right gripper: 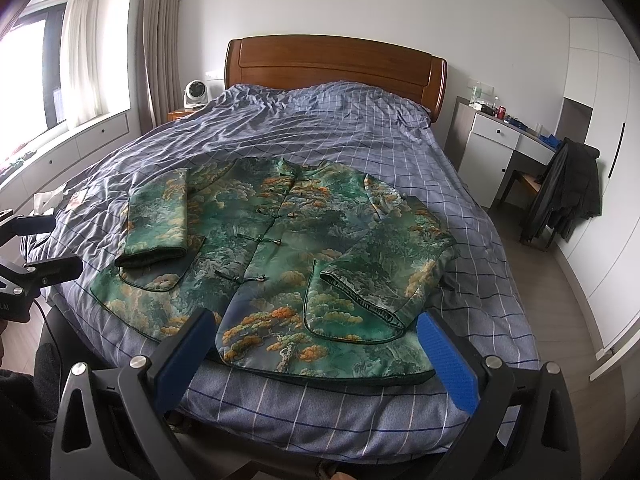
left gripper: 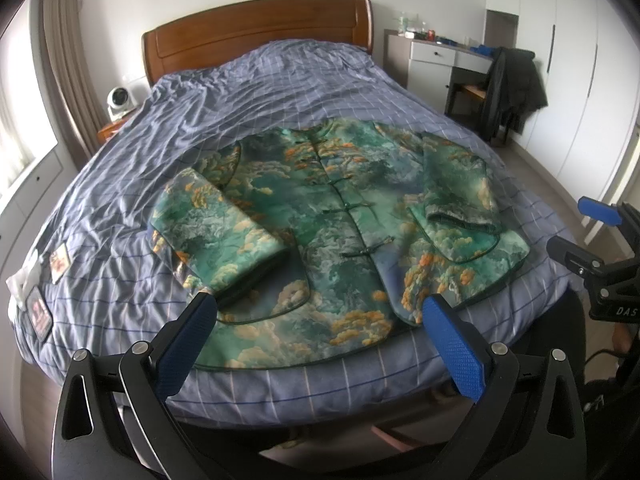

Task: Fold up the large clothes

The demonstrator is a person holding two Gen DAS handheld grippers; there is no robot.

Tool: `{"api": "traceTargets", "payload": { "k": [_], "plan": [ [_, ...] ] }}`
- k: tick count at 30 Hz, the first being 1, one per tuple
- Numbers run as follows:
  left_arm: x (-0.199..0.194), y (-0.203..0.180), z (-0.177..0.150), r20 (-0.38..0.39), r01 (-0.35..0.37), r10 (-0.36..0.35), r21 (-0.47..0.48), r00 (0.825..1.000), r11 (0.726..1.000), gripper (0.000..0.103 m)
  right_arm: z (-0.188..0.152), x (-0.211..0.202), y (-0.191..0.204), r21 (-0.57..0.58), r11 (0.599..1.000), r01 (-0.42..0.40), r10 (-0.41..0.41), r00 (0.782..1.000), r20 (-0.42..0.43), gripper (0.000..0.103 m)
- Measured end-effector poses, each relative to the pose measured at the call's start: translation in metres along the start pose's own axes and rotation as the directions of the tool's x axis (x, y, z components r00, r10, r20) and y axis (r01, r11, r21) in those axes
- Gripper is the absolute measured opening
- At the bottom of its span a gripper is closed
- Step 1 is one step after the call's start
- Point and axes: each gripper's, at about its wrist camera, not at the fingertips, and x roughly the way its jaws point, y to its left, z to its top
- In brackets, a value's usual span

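From your left wrist camera, you look along the left gripper [left gripper: 316,322], its two blue-padded fingers spread wide with nothing between them, held above the foot edge of the bed [left gripper: 248,380]. A green jacket [left gripper: 340,236] patterned with orange and white clouds lies front-up on the blue checked duvet, near the foot end, collar toward the wooden headboard [left gripper: 256,30]. Both sleeves are folded inward across the front panels. At the right edge you see part of your right gripper [left gripper: 600,210], beside the bed. A dark garment hangs over a chair [left gripper: 512,88] by a white desk.

From your right wrist camera, the right gripper [right gripper: 316,330] is likewise spread wide and holds nothing, its fingers framing the jacket [right gripper: 280,260] hem from just above. The jacket lies flat, its frog buttons fastened down the middle. Your left gripper [right gripper: 36,226] shows at the left edge. A small white fan [right gripper: 196,94] stands on the bedside table.
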Motion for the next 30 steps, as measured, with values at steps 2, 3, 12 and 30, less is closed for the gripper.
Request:
{"api": "traceTargets", "payload": {
  "k": [2, 3, 12, 30],
  "plan": [
    [0.0000, -0.0001, -0.0001, 0.000, 0.000, 0.000, 0.000, 1.000, 1.000, 0.102, 0.0001, 0.0001, -0.0002, 0.001, 1.000, -0.002, 0.002, 1.000, 0.000, 0.102],
    [0.0000, -0.0002, -0.0001, 0.000, 0.000, 0.000, 0.000, 1.000, 1.000, 0.102, 0.0001, 0.0002, 0.0006, 0.001, 1.000, -0.002, 0.002, 1.000, -0.001, 0.102],
    [0.0001, -0.0009, -0.0008, 0.000, -0.001, 0.001, 0.001, 1.000, 1.000, 0.102, -0.0009, 0.0005, 0.0007, 0.001, 1.000, -0.002, 0.002, 1.000, -0.001, 0.102],
    [0.0001, -0.0008, -0.0013, 0.000, -0.003, 0.003, 0.003, 1.000, 1.000, 0.102, -0.0006, 0.0012, 0.0005, 0.001, 1.000, -0.003, 0.003, 1.000, -0.003, 0.102]
  ]
}}
